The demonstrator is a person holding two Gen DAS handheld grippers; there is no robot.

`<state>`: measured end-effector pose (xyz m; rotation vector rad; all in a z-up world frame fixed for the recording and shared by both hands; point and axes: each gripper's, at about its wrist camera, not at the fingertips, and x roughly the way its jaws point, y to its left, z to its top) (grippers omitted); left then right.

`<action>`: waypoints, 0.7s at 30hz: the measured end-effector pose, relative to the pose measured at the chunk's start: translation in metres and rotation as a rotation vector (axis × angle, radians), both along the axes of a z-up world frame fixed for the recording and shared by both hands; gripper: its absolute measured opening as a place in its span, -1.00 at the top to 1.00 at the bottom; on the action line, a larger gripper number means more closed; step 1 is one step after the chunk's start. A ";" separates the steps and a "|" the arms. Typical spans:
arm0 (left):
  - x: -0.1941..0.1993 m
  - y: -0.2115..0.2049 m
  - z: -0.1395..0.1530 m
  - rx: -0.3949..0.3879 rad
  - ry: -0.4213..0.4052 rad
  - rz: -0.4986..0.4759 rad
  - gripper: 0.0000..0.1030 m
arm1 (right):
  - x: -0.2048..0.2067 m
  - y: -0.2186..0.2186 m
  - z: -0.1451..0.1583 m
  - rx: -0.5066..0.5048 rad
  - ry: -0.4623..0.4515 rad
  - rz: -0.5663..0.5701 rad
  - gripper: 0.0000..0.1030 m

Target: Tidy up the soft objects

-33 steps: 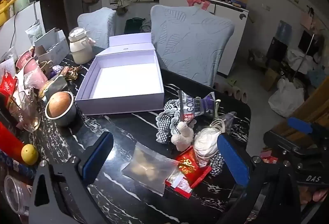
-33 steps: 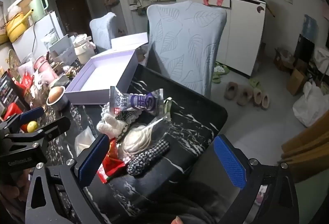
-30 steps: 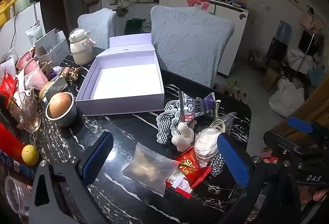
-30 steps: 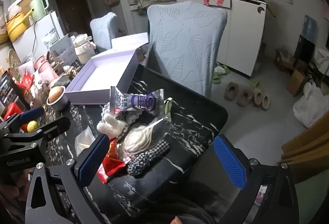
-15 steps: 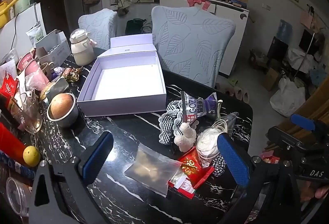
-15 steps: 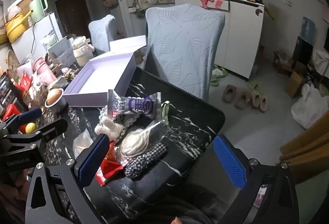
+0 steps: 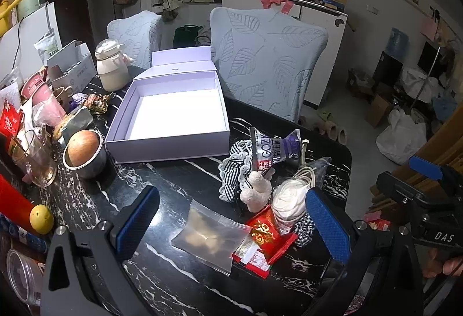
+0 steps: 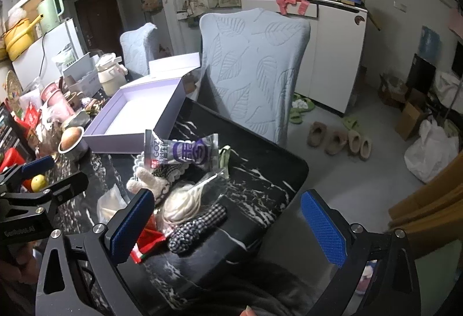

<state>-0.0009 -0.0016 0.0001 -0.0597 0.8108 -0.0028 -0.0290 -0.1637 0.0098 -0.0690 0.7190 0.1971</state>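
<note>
Left wrist, plush toy (image 7: 257, 194) between, beyond fingers (image 7: 139, 220)

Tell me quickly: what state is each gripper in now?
Left gripper: open, holding nothing.
Right gripper: open, holding nothing.

Two chairs in pale blue leaf-embossed covers (image 7: 269, 61) stand at the far edge of the black white-veined marble bench (image 7: 179, 180). Behind them runs a white cabinet (image 8: 332, 55), its top crowded with bottles. Slippers (image 8: 338, 139) lie on the grey floor (image 8: 376, 185). A dark brown door (image 8: 98, 20) stands far left.
</note>
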 end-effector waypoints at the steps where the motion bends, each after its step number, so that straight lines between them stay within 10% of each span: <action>1: 0.000 0.000 0.000 -0.002 0.001 -0.001 -1.00 | 0.000 0.000 0.000 -0.001 -0.001 0.001 -1.00; 21: -0.002 0.001 0.004 -0.002 -0.006 -0.003 -1.00 | -0.002 0.000 -0.002 -0.011 -0.004 0.004 -1.00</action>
